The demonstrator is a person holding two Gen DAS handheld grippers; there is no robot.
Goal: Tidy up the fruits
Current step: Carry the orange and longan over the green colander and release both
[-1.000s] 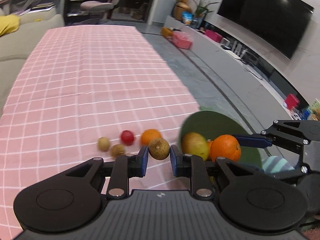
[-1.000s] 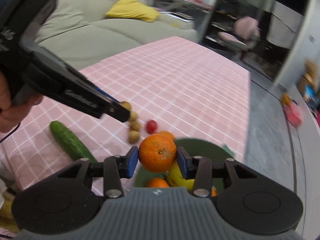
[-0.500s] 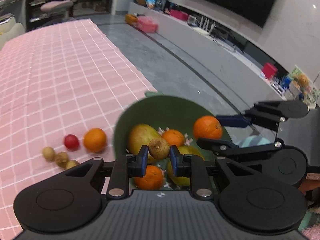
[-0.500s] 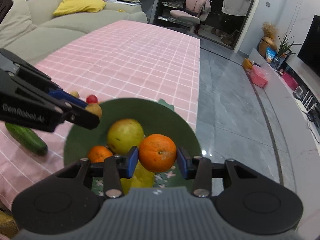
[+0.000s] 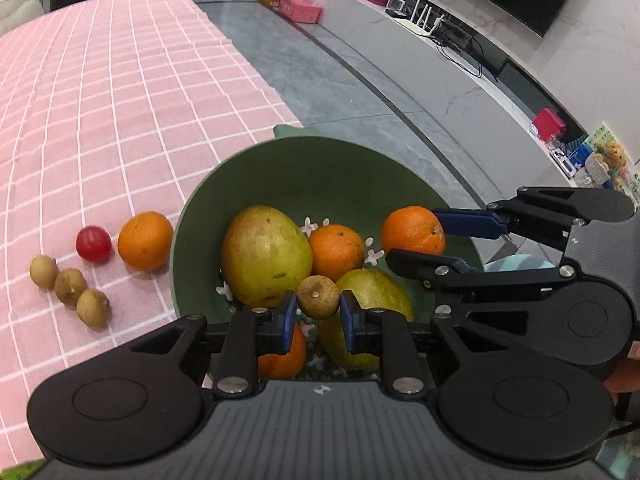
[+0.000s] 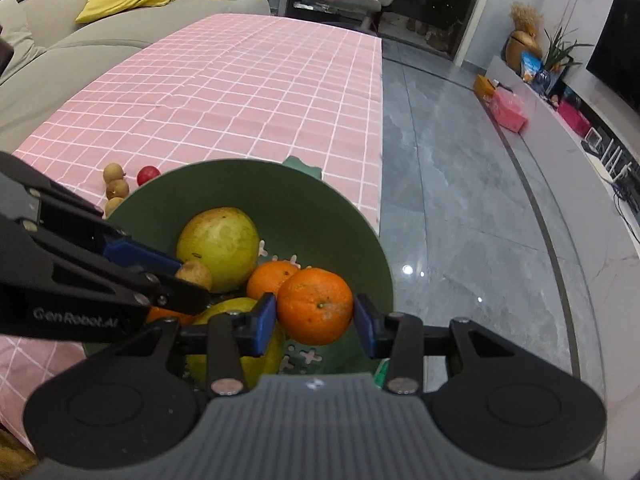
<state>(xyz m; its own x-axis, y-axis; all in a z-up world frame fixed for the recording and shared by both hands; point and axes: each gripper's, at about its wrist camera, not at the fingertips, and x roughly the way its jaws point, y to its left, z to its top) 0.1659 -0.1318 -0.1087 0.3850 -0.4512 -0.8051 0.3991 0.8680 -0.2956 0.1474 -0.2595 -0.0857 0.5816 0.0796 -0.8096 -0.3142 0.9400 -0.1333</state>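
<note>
Left wrist view, left to right. Loose on the pink checked cloth (image 5: 120,92) at left of frame: three small brown longans (image 5: 70,286) in a row, a red cherry tomato (image 5: 93,243), one loose orange (image 5: 145,241) just beside the bowl's outer wall. Green bowl (image 5: 320,160) fills centre frame; inside it a large mango (image 5: 266,256), a small orange (image 5: 337,251), and a second mango (image 5: 372,300) partly hidden by the fingers.

Left gripper (image 5: 318,318): closed on a held longan (image 5: 318,297), both blue pads touching it. The fruit hangs directly above the gap between the two mangoes, inside the rim. No long axis to speak of; it is near round.

Right gripper (image 5: 414,242), right of frame: clamped on a held orange (image 5: 413,231), over the bowl's right inner side, above the bottom.

Right wrist view confirms: held orange (image 6: 315,306) pinched between the pads, over the bowl's lower right part, beside the small orange (image 6: 269,279); left gripper enters from lower left with its longan (image 6: 195,275) against the big mango (image 6: 218,249).

Judgement: both fruits sit over the bowl, so the coming move turns on straight-down release. Both grippers point forward and tilt down into the bowl. Longan likely to settle between the mangoes; orange may roll toward the centre.
</note>
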